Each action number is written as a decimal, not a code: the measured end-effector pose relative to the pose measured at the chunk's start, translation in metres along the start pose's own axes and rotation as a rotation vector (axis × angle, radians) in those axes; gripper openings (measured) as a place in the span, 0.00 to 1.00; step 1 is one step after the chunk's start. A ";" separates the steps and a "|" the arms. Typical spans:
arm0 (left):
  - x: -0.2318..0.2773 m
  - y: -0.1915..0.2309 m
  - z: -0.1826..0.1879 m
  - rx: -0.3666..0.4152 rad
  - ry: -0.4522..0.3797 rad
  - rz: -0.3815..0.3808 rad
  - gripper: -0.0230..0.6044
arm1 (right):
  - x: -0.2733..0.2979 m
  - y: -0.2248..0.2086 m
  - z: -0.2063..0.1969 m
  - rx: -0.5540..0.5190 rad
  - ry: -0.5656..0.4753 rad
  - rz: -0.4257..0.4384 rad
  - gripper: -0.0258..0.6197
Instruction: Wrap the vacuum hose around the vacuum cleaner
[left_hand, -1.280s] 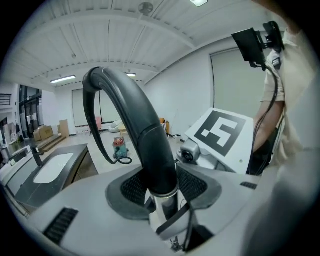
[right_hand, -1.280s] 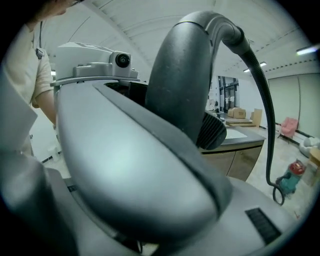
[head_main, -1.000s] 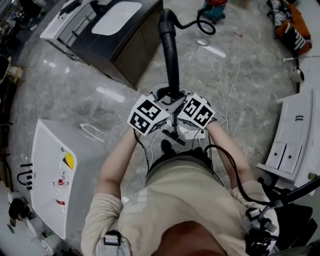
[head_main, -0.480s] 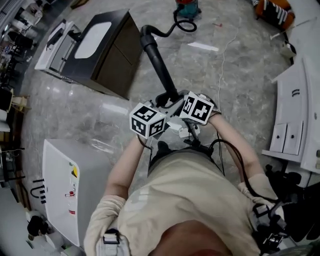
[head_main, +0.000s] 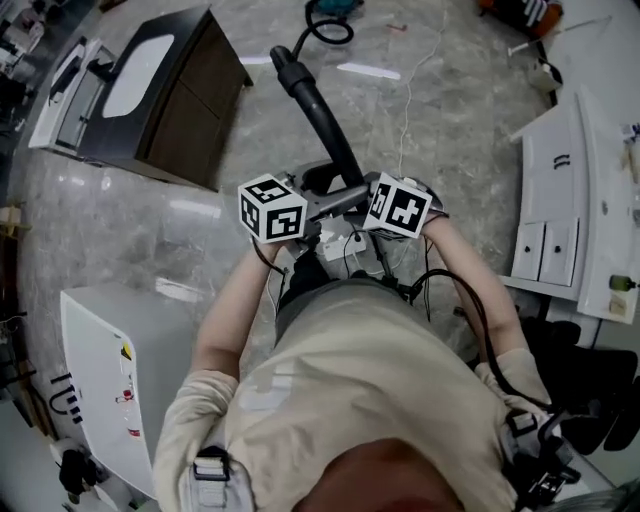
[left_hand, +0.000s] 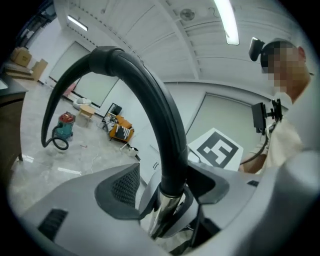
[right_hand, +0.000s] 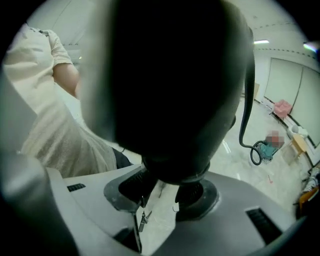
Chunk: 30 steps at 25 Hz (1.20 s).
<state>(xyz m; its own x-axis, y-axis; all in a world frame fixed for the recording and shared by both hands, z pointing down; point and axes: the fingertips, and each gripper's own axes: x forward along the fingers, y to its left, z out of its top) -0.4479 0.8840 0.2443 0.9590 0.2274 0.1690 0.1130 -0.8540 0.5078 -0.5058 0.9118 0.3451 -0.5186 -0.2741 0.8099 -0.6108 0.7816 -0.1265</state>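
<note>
Your left tongs (left_hand: 167, 199) stand apart around the vacuum hose (head_main: 322, 112). Their jaws have just been opening, and the tube sits between them with a clear gap on the side of the ribbed pad (left_hand: 124, 184). Your right tongs (right_hand: 172, 192) are clamped on the same hose, a pad pressed to each side of its thick black end, which fills most of the right gripper view.

The part you hold is a rigid, glossy black tube that bends like a crook. At its lower end a dark collar meets a chrome pipe (left_hand: 161, 221). Beyond the bend it narrows into a thin flexible hose that loops across the grey marble floor (head_main: 455, 130) to the vacuum cleaner (left_hand: 65, 125), a small teal and red canister standing well apart from you.
</note>
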 end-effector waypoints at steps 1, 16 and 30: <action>0.005 0.000 0.000 0.004 0.010 -0.038 0.51 | -0.001 -0.003 -0.005 0.001 0.018 -0.001 0.27; 0.001 0.082 0.101 -0.160 -0.107 -0.456 0.29 | 0.033 -0.106 0.012 0.063 0.184 -0.089 0.27; 0.030 0.171 0.131 -0.191 0.017 -0.468 0.29 | 0.057 -0.191 0.028 0.119 0.137 -0.025 0.27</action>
<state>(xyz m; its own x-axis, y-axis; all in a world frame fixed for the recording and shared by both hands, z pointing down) -0.3659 0.6840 0.2257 0.8123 0.5745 -0.1003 0.4786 -0.5584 0.6776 -0.4354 0.7315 0.3999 -0.4208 -0.2075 0.8831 -0.6934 0.7012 -0.1657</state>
